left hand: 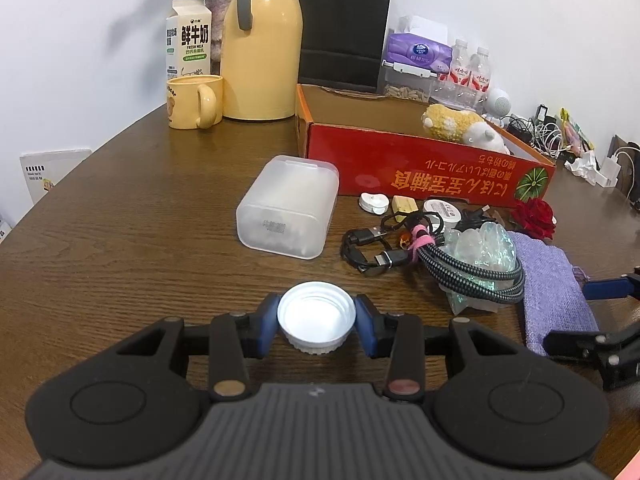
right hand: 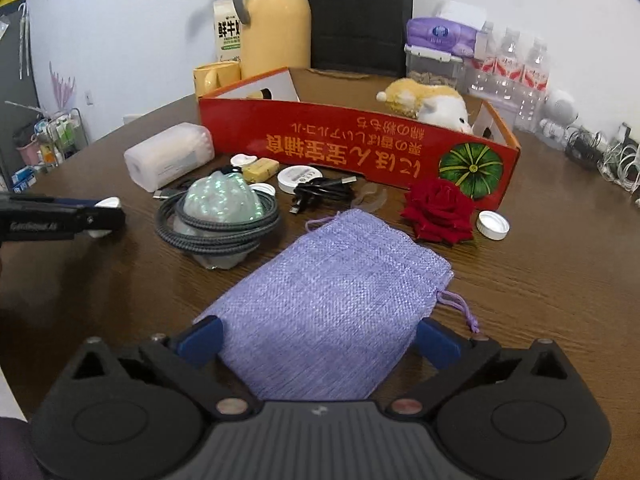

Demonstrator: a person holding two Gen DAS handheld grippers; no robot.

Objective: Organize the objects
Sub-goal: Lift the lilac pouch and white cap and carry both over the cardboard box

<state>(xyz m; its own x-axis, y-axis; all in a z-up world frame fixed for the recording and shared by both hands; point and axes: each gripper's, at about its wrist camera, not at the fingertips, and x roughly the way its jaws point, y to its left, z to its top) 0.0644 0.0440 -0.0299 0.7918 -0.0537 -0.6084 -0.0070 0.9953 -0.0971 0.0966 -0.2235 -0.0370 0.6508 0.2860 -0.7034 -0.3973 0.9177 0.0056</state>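
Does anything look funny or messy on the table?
Yes. The red box has its writing upside down, and the clear plastic tub lies tipped on its side. A loose white cap sits alone by the red rose.

A dark brown wood-grain table (right hand: pixel 540 280) is seen carrying everything. A long red cardboard box (right hand: pixel 352 148) is set across its middle, with a frosted translucent plastic case (left hand: pixel 288 206) lying on its side just beside the box's end. A tall yellow thermos jug (left hand: pixel 260 52) and a yellow ceramic mug (left hand: pixel 194 100) are stood near the far edge. In front of the box are laid a coiled grey braided cable (right hand: pixel 218 226), a black USB cable (right hand: pixel 320 192), a red fabric rose (right hand: pixel 438 210), a white screw cap (right hand: pixel 493 225) and a flat lilac woven drawstring pouch (right hand: pixel 332 320).
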